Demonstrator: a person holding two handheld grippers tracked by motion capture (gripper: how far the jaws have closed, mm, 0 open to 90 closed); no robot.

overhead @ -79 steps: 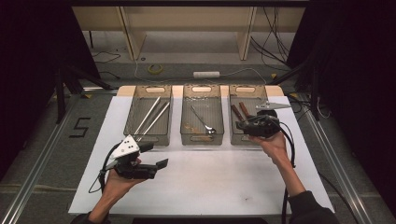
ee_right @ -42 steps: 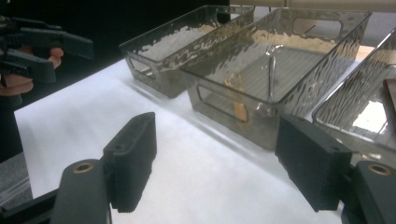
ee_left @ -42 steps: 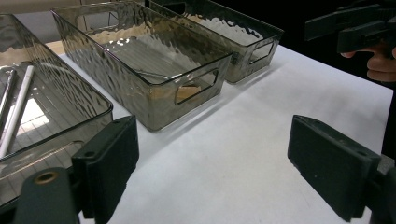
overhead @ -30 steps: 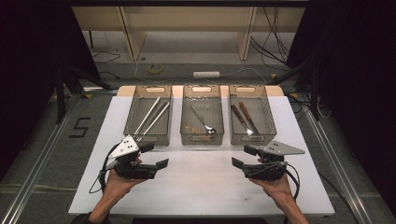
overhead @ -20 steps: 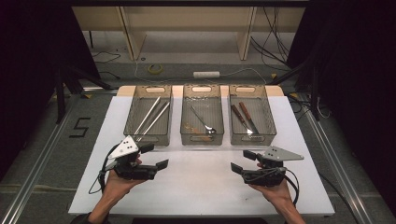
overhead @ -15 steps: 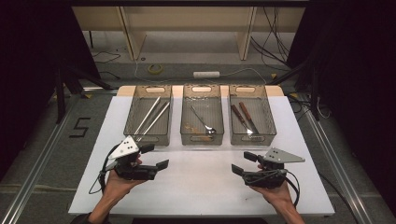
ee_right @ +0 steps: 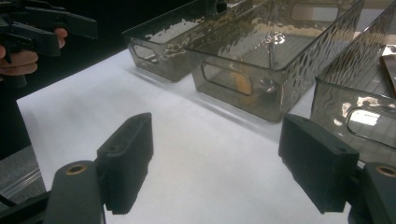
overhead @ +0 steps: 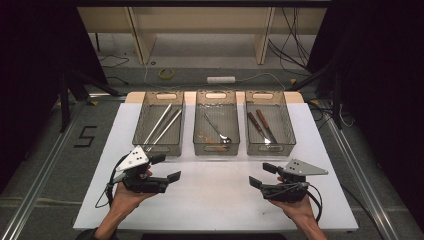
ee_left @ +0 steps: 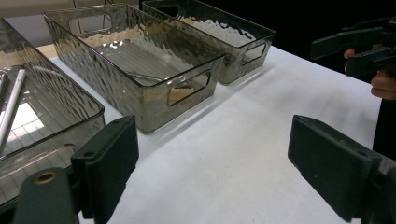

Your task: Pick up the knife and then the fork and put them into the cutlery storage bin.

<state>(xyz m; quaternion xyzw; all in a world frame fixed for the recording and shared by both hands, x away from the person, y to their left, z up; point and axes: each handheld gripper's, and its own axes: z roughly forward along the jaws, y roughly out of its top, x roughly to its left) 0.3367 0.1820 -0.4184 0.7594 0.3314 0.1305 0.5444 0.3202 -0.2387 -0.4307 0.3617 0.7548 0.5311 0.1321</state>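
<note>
**A:** So, where do things stand?

**B:** Both tools idle over bare white table. The left gripper sits lower left of the high view, the right gripper lower right. Each has its jaws spread wide apart with nothing between them; both gripper views show only tabletop in the gap.

**A:** And the things to be handled?

**B:** Three smoky clear bins in a row across the middle of the frame. The left bin holds two long metal rods lying on a slant. The middle bin holds a spoon. The right bin holds two knives with brown handles, side by side.

**A:** Which is nearest the tools?

**B:** The rods for the left gripper, the knives for the right. Neither is being touched; both tools are well short of the bins.

**A:** How would the knives handle?

**B:** Stiff and light, I'd judge, but thin and flat on the floor of the bin, so hard to get a jaw under. The handle is thicker and likely less slick than the blade; I'd take it there, across its width.

**A:** The rods?

**B:** Rigid, smooth, probably slippery and prone to roll. Grip near the middle, or they'll tip against the bin wall.
</note>
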